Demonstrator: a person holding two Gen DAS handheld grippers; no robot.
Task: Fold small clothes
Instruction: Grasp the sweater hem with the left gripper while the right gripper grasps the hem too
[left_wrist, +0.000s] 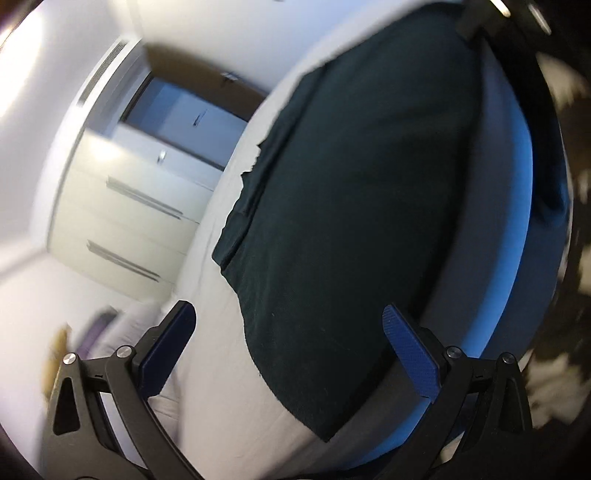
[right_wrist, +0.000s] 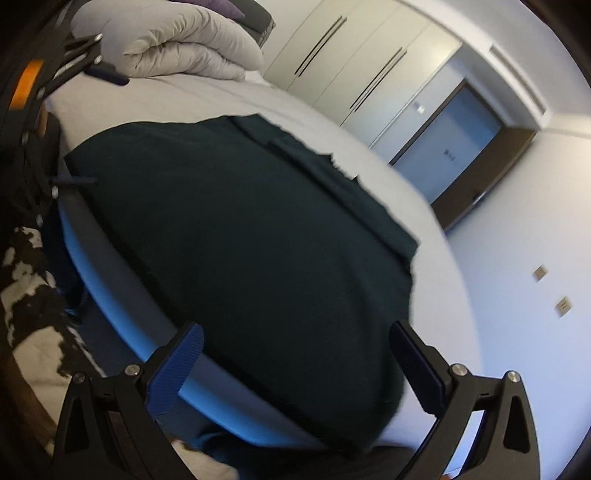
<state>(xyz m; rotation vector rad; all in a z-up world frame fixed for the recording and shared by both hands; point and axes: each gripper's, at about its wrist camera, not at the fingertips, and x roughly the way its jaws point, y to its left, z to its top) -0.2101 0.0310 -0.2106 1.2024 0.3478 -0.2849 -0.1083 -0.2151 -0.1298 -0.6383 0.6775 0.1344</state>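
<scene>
While both tools hover above the bed (right_wrist: 258, 96), a dark garment (right_wrist: 240, 240) lies spread flat on the pale sheet, reaching to the bed's near edge. The left tool (left_wrist: 291, 339) has its two blue-padded fingers (left_wrist: 410, 354) spread wide with nothing between them; the garment sits ahead of it and slightly toward its right finger, whose pad overlaps the cloth's near corner in the left wrist view, though whether it touches cannot be told. The right tool (right_wrist: 299, 365) is likewise spread wide and holds nothing; the garment fills the space ahead of it and between its fingers (right_wrist: 177, 365), just beyond the tips. The garment's far edge looks ragged and uneven, with a folded strip or sleeve lying along that side. A blue band (right_wrist: 110, 288) runs along the bed's side, below the cloth's near edge, passing behind the right tool's left finger.

Farther ahead of the right tool and to its left, a folded pale duvet (right_wrist: 184, 44) rests on the bed, with the left tool showing beside it at the frame's edge. Beyond the bed stand white wardrobe doors (right_wrist: 351, 55) with long dark handles, and a doorway (right_wrist: 458, 147) with a dark frame. A black-and-white patterned fabric (right_wrist: 26, 295) shows to the left of the right tool, off the bed. Both views are blurred.
</scene>
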